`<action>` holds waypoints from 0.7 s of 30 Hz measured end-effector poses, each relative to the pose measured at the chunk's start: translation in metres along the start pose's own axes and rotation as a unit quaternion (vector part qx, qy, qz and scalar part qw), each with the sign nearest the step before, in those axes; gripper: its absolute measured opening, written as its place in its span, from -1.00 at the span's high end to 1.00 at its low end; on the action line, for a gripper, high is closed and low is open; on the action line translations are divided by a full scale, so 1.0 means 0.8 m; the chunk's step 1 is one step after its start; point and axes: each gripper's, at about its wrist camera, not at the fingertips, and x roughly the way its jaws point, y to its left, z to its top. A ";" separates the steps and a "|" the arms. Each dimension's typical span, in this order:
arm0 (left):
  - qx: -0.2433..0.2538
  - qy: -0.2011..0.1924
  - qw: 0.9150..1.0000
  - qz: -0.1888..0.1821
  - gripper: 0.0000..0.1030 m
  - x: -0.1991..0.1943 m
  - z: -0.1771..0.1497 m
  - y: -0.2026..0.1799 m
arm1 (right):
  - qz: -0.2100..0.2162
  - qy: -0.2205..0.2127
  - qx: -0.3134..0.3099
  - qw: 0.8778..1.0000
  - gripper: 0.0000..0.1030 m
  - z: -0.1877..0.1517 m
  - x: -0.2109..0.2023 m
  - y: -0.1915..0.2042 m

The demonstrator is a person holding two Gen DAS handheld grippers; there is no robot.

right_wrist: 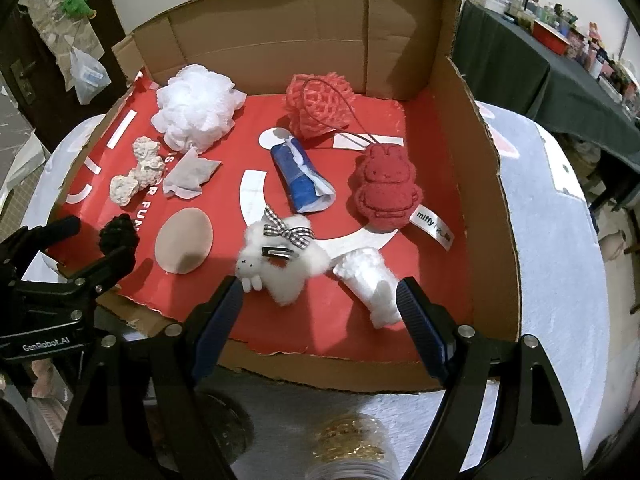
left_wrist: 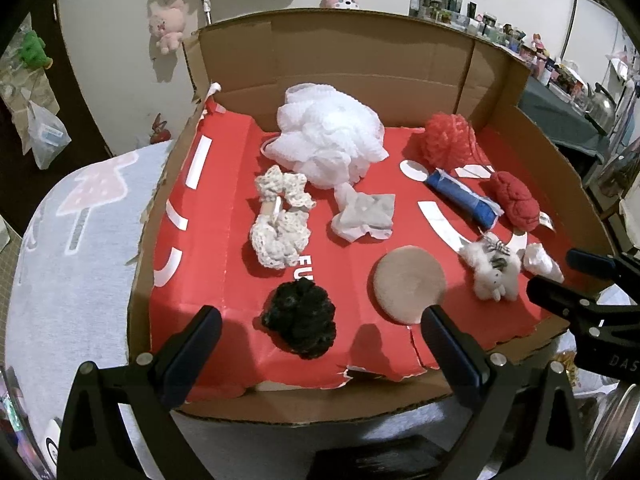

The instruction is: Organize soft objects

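Observation:
Several soft things lie on the red floor of an open cardboard box (left_wrist: 360, 60). At the back are a white mesh pouf (left_wrist: 328, 136) and a red mesh pouf (left_wrist: 448, 140). In the middle lie a cream scrunchie (left_wrist: 280, 220), a grey cloth (left_wrist: 366, 214), a blue roll (left_wrist: 464, 196) and a red plush (left_wrist: 516, 200). Near the front lie a black scrunchie (left_wrist: 302, 322), a tan round pad (left_wrist: 408, 290), a white bunny plush (right_wrist: 280, 264) and a white wad (right_wrist: 370, 280). My left gripper (left_wrist: 320, 354) is open above the black scrunchie. My right gripper (right_wrist: 320, 328) is open before the bunny and the wad.
The box sits on a pale blue cloth (left_wrist: 72, 240) with a mushroom print. A jar with gold contents (right_wrist: 352, 444) stands just below my right gripper. A dark-clothed table (right_wrist: 540, 64) with clutter stands at the far right. Plush toys hang on the wall (left_wrist: 168, 24).

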 end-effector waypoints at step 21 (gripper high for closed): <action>-0.002 -0.004 1.000 0.001 -0.97 0.001 -0.001 0.001 | -0.006 0.001 -0.002 1.000 -0.53 -0.003 0.002 0.002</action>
